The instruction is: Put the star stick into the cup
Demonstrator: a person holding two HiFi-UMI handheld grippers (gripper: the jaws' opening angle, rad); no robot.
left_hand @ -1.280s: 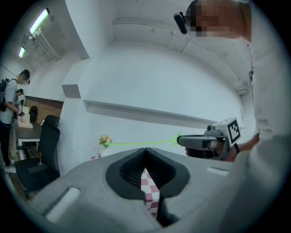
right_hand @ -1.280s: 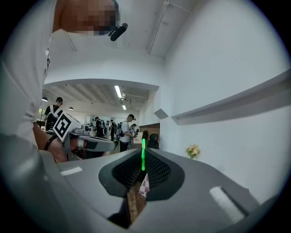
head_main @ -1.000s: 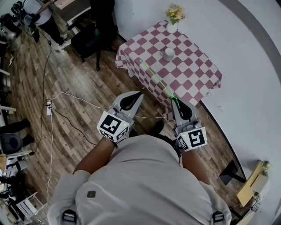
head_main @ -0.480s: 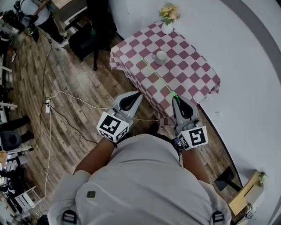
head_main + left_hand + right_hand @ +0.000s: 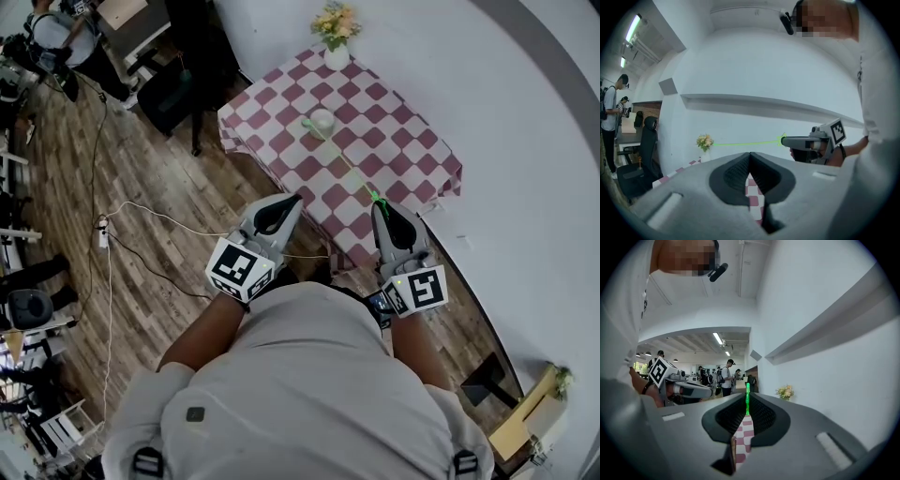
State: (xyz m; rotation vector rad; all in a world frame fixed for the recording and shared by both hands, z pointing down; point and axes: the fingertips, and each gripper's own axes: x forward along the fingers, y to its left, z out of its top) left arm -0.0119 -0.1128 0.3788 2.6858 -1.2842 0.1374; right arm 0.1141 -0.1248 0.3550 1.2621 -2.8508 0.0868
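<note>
a red-and-white checked counter point(image 5: 394, 141) is standing at 12 o'clock against a white wall, with plank floor point(image 5: 187, 159) spreading out toward 9 o'clock and a black chair point(image 5: 173, 84) beyond it. flowers point(image 5: 336, 21) are sitting at the counter's far corner and the cup point(image 5: 322, 120) is near its middle. the right tool point(image 5: 380, 204) is clamping the near end of the green stick point(image 5: 343, 161). the stick is lying nearly level, its long axis running toward 11 o'clock and its far tip reaching just beside the cup. the left tool point(image 5: 293, 199) is hanging off the counter's near edge, jaws pressed together on nothing. compared with a second ago, the counter is sitting closer under the tools and the tip is lying nearer the cup.
</note>
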